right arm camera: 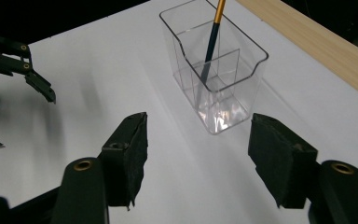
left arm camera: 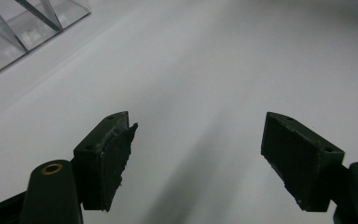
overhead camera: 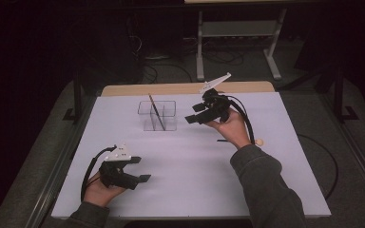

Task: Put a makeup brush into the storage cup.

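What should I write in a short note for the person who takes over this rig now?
Left gripper: open, holding nothing, low over the white table near its front left.
Right gripper: open, holding nothing, just right of the clear container.
Done: one brush stands tilted inside the container, leaning on its divider.
Left: a small pale object lies on the table beside the right hand; it probably goes in next, though what it is cannot be told.

Obstacle: clear divided holder [overhead camera: 157,115] with upright brush [overhead camera: 155,110], table's twelve o'clock.
Free: white tabletop [overhead camera: 190,161] from centre to six o'clock.
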Action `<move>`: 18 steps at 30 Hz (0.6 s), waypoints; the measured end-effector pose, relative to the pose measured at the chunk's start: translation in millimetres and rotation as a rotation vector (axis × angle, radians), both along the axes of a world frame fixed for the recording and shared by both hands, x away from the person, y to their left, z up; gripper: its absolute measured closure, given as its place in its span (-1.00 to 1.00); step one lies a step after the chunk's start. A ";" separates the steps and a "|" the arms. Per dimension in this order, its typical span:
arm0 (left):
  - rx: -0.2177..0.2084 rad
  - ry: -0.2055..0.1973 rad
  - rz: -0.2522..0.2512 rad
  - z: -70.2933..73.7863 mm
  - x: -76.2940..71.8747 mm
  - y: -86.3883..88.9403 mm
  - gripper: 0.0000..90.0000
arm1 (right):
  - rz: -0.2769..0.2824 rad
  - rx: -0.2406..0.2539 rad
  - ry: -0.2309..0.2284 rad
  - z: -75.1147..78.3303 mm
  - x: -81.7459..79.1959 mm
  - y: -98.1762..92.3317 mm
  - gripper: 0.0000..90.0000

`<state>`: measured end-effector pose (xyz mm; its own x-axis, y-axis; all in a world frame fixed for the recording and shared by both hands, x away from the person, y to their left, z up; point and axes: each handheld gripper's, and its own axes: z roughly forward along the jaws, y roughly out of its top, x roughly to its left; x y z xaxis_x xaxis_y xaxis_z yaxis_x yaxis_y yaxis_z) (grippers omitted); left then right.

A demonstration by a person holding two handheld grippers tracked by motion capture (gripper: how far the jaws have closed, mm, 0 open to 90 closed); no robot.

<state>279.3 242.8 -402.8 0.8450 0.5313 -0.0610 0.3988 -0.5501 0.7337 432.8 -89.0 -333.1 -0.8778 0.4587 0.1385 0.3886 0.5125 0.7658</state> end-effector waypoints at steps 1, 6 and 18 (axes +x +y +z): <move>0.004 0.003 0.000 0.7 -0.2 0.2 -0.48 | -0.007 0.002 0.013 0.4 -1.7 -1.1 -0.21; 0.003 -0.001 0.001 0.1 0.3 0.2 -0.48 | -0.019 -0.001 0.022 -2.5 -4.3 -10.3 -0.22; 0.006 -0.002 -0.002 1.4 0.0 0.8 -0.48 | -0.029 -0.011 0.028 -9.7 -11.8 -30.1 -0.25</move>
<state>279.3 243.5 -401.4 0.8461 0.5301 -0.0560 0.3963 -0.5552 0.7312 421.0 -119.1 -342.9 -0.8597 0.4857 0.1579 0.4248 0.5085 0.7490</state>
